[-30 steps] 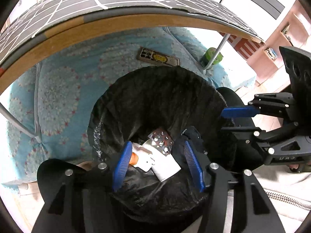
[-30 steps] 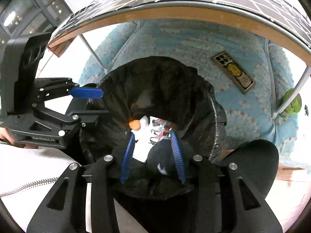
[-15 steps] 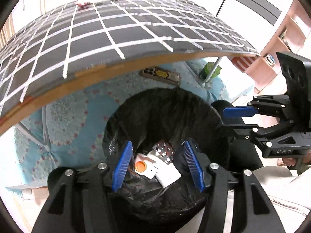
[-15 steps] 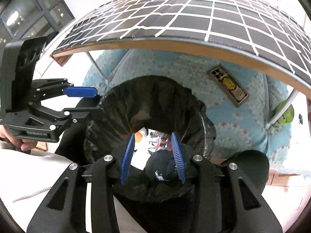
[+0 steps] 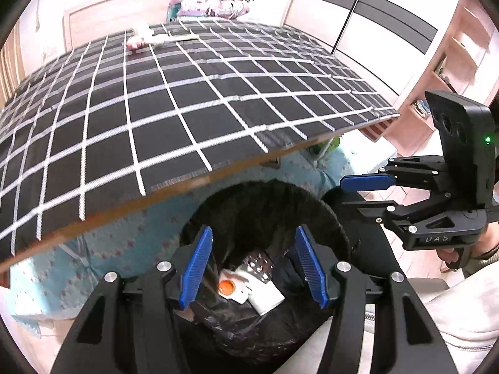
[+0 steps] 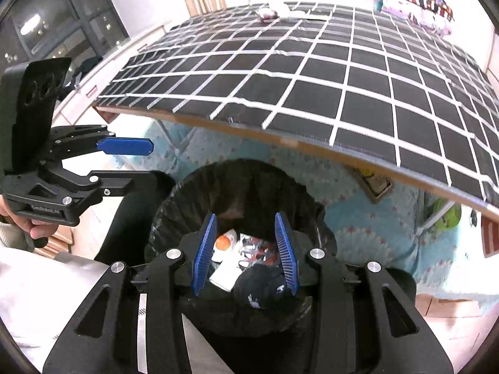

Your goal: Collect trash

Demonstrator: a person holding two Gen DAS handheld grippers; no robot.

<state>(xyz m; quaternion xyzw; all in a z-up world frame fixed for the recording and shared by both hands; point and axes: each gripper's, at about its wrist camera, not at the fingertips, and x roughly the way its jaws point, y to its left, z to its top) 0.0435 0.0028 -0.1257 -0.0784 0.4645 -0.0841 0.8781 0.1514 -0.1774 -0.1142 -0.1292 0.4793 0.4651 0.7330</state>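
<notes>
While the left wrist view was taken, the left gripper (image 5: 254, 263) was held above the trash bin (image 5: 330, 215), its blue jaws spread apart with nothing pinched between them. Framed between the jaws, down in the black liner, were seen a white carton (image 5: 265, 296), an orange cap (image 5: 226, 286) and a silvery blister pack (image 5: 258, 265) — rubbish already lodged in the bin. Well apart, at the far end of the checked tablecloth (image 5: 156, 118), a small pink-and-white item (image 5: 138, 41) and some pale scraps were left lying; these were judged to be trash not yet collected, though what they were could not be told. The right gripper (image 5: 363, 196) was seen just beside the bin's rim, and a knock against the rim or the table edge was judged possible if the two tools were swung upward together.

In the right wrist view, the right gripper (image 6: 246, 249) was likewise found with jaws parted and empty, over the same bin (image 6: 174, 205). A dark balled cloth (image 6: 262, 286) was seen at the near side of the bin, close under the right-hand finger — whether the pad was touched by it could not be told, and a snag on lifting was judged conceivable. The liner's loose edge, too, might be caught and dragged. The left gripper (image 6: 124, 163) was seen open at the left.
</notes>
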